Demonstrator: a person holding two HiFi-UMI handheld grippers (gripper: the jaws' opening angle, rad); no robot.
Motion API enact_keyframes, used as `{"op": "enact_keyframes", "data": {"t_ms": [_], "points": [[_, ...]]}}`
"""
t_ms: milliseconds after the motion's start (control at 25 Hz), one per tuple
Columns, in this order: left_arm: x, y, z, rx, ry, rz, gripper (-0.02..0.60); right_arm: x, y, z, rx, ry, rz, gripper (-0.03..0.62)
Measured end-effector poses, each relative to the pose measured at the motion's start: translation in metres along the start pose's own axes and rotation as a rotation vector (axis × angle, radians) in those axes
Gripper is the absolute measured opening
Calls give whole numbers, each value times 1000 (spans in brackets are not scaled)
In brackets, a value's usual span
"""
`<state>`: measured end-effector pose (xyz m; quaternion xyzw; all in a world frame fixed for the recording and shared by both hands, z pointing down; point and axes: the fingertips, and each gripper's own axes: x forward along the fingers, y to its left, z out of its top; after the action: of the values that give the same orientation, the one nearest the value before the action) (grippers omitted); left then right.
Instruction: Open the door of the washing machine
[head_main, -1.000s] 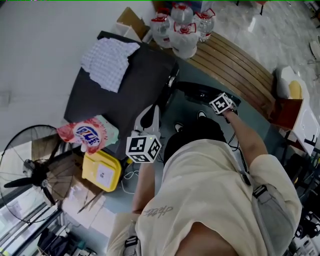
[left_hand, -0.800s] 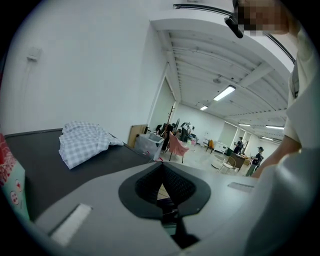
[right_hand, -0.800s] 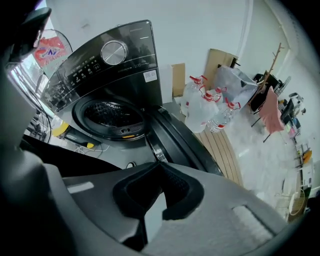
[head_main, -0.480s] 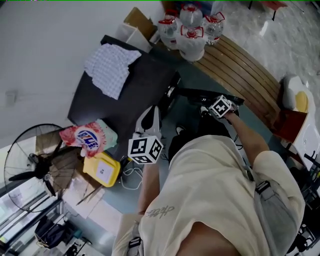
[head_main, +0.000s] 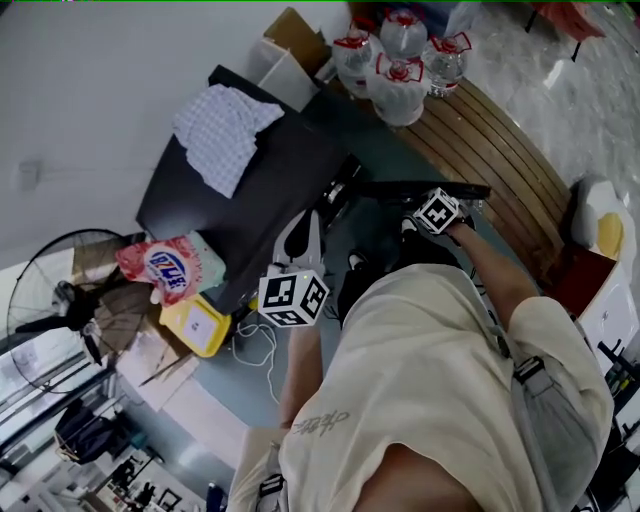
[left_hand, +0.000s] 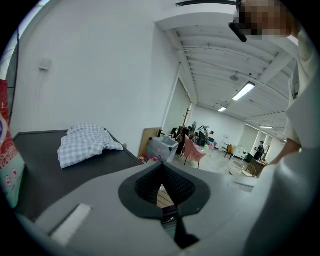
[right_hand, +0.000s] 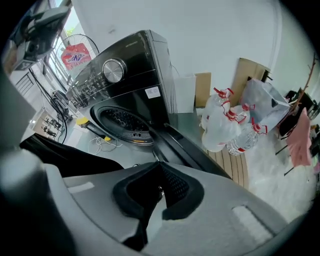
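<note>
The black washing machine (head_main: 270, 170) stands ahead of me, and its round drum opening (right_hand: 122, 125) is uncovered. Its door (right_hand: 186, 148) is swung out toward me and shows as a dark bar (head_main: 400, 187) in the head view. My right gripper (right_hand: 161, 187) points steeply down at the door's outer edge with its pads together. Whether they pinch anything is hidden. Its marker cube (head_main: 437, 212) sits just below the door bar. My left gripper (head_main: 303, 225) hovers shut and empty over the machine's front corner, aimed across the lid (left_hand: 60, 175).
A checked cloth (head_main: 222, 130) lies on the lid. A detergent bag (head_main: 165, 265), a yellow container (head_main: 197, 325) and a fan (head_main: 60, 310) stand left of the machine. Several water bottles (head_main: 400, 60) sit on a curved wooden bench (head_main: 490, 150) to the right. Cables lie on the floor.
The door bar has swung a little further out, and the right gripper's cube has moved along with it. The left gripper has drifted slightly. Both stay shut.
</note>
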<state>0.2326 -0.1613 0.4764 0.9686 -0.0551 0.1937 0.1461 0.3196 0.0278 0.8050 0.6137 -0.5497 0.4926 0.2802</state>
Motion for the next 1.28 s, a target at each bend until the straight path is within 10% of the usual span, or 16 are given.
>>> {"op": "enact_keyframes", "data": {"t_ms": [640, 1280], "points": [[-10, -12, -5, -27, -28, 146, 18, 4, -48, 37, -78, -17, 6, 2], [-13, -11, -13, -58, -5, 216, 18, 1, -90, 12, 76, 47, -38, 2]]}}
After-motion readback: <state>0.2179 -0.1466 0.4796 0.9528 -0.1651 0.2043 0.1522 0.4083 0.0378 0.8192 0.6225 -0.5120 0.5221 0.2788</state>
